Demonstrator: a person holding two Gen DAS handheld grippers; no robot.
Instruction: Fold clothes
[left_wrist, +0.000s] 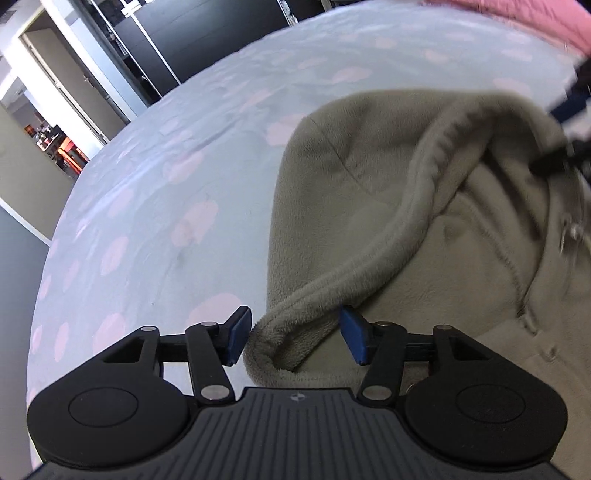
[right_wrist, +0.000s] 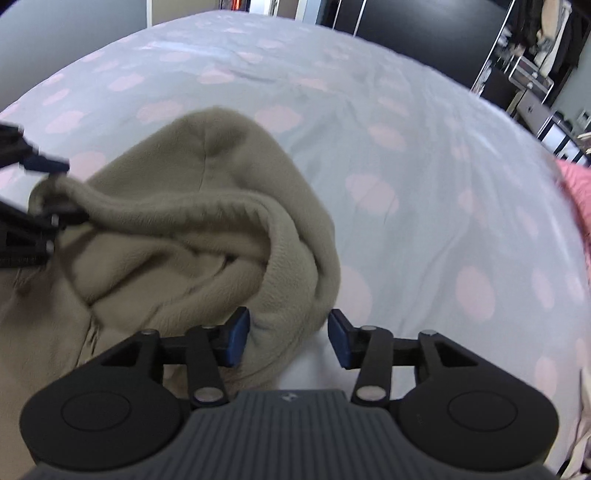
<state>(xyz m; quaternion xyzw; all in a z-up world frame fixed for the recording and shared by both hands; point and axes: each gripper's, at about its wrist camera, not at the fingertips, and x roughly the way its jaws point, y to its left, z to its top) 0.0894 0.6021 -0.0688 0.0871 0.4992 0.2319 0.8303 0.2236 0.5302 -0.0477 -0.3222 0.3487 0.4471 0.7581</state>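
The right claw (right_wrist: 288, 338) stands open astride the fleece hood (right_wrist: 207, 206); polka-dot bedsheet (right_wrist: 424, 166) stretches beyond.

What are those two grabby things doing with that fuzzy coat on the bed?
A person is folding clothes with a gripper in each hand. A beige fleece hoodie lies on a bedsheet with pink clouds. The left gripper has the hood's thick rim between its open pads, and the right gripper is open around the other side of the hood. Neither one is squeezing the fleece right now. A pink garment waits at the edge of the bed.
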